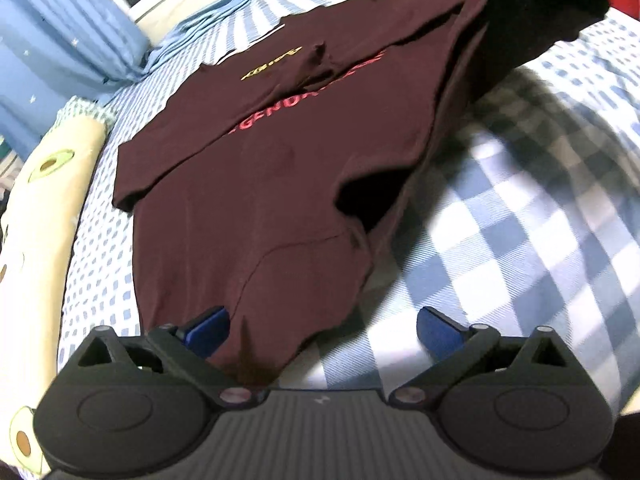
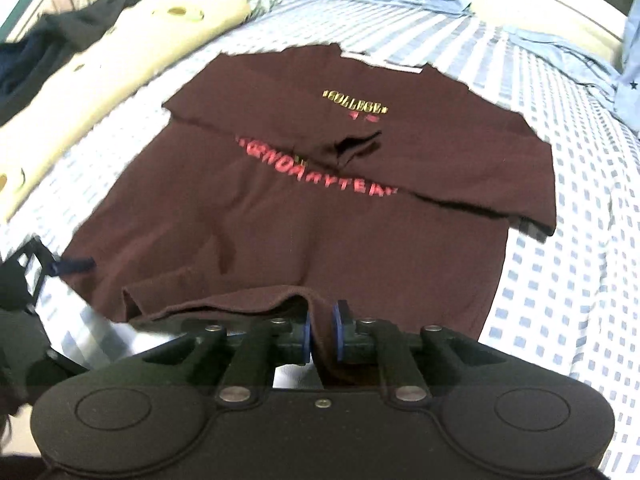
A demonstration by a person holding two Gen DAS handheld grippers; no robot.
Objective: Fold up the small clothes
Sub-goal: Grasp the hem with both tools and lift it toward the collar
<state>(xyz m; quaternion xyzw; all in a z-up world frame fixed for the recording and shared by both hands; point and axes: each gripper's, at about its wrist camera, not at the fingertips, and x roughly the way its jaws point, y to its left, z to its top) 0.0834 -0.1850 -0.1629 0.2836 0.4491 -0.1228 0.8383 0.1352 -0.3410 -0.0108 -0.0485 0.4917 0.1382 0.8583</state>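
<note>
A maroon sweatshirt (image 1: 256,184) with red and yellow lettering lies on the checked bed sheet, both sleeves folded across its chest; it also shows in the right wrist view (image 2: 304,216). My left gripper (image 1: 322,330) is open, its blue pads (image 1: 208,334) wide apart around the sweatshirt's near corner, holding nothing. My right gripper (image 2: 323,330) is shut on the sweatshirt's hem, which it holds lifted in a fold. The left gripper also shows at the left edge of the right wrist view (image 2: 60,268).
The blue-and-white checked sheet (image 1: 500,220) covers the bed. A cream pillow with avocado print (image 1: 52,200) lies along the left side, and shows in the right wrist view (image 2: 100,68). Dark clothes (image 2: 36,60) lie beyond it. Blue curtain fabric (image 1: 60,32) hangs at the back.
</note>
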